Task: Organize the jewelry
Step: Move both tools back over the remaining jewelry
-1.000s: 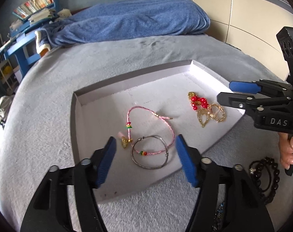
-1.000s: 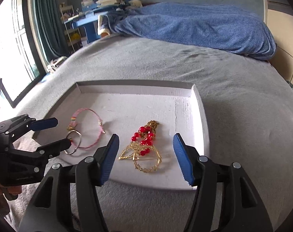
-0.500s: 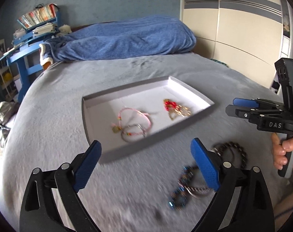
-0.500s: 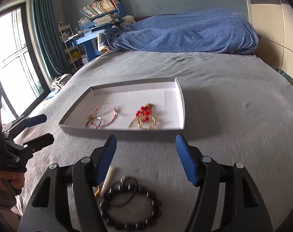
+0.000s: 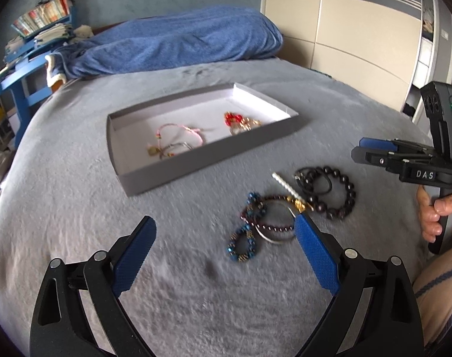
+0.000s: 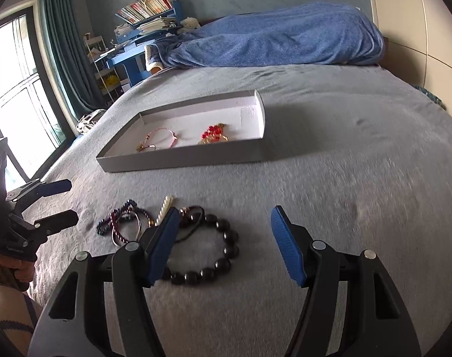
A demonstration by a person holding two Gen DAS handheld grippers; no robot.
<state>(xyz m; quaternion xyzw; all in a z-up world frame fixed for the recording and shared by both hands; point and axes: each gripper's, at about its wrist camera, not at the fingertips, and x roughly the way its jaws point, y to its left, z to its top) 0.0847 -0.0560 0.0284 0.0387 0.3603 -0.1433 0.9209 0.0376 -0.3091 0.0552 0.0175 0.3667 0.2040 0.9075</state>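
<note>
A: On the bed, near the tray: tangled bracelets. Left gripper and right gripper both wide open, empty.

B: Take the black bead bracelet alone; avoid snagging neighbours.

Glossy black bead bracelet on matt, fuzzy grey blanket.

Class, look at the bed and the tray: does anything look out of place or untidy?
Yes. Several bracelets lie tangled in a heap on the grey bedcover, outside the tray, overlapping a black bead bracelet. Only the pink cord bracelet and red-and-gold piece are inside.
</note>
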